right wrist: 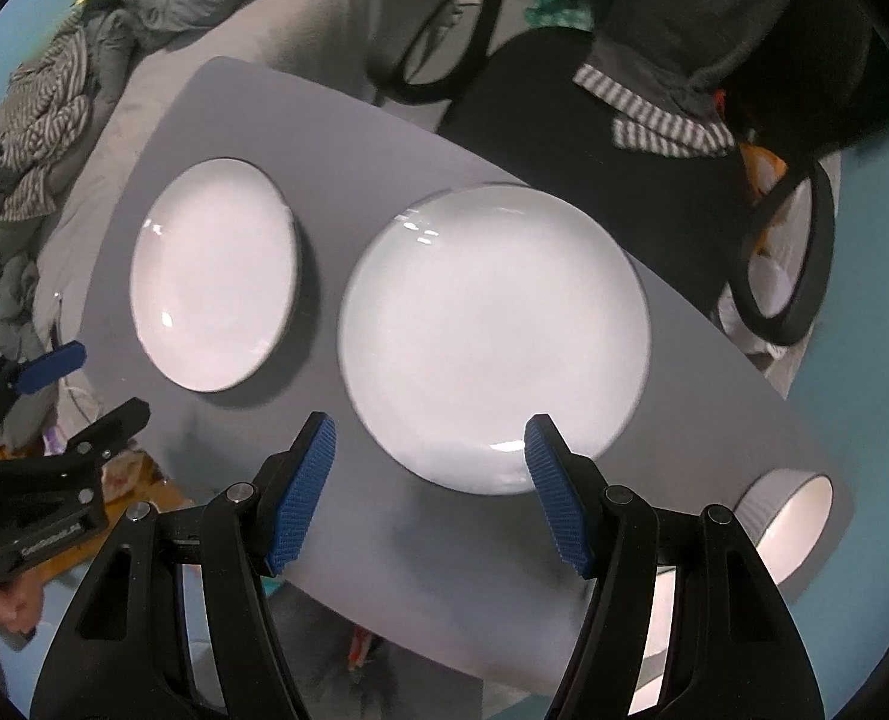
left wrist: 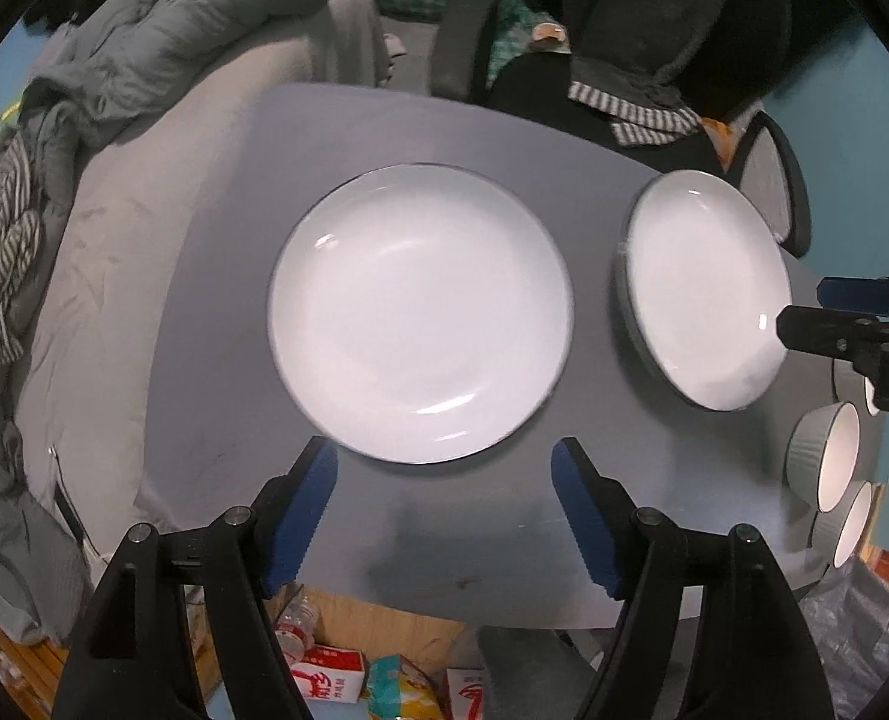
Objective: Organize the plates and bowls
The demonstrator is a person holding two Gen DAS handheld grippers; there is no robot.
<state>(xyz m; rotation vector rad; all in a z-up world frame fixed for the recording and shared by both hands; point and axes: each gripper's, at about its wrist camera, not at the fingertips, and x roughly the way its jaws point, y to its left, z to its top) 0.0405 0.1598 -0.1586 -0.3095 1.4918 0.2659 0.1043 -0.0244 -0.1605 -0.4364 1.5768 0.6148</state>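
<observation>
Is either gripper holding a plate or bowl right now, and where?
Nothing is held. The left gripper and right gripper are both open and empty above the round white plates.

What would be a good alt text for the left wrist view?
Two white plates lie side by side on a grey table, one just ahead of the open, empty left gripper and the other to its right. The right gripper enters from the right edge, above white bowls.

Grey table [left wrist: 504, 138]: two plates [left wrist: 420, 312] (white), bowls [left wrist: 825, 456].
</observation>
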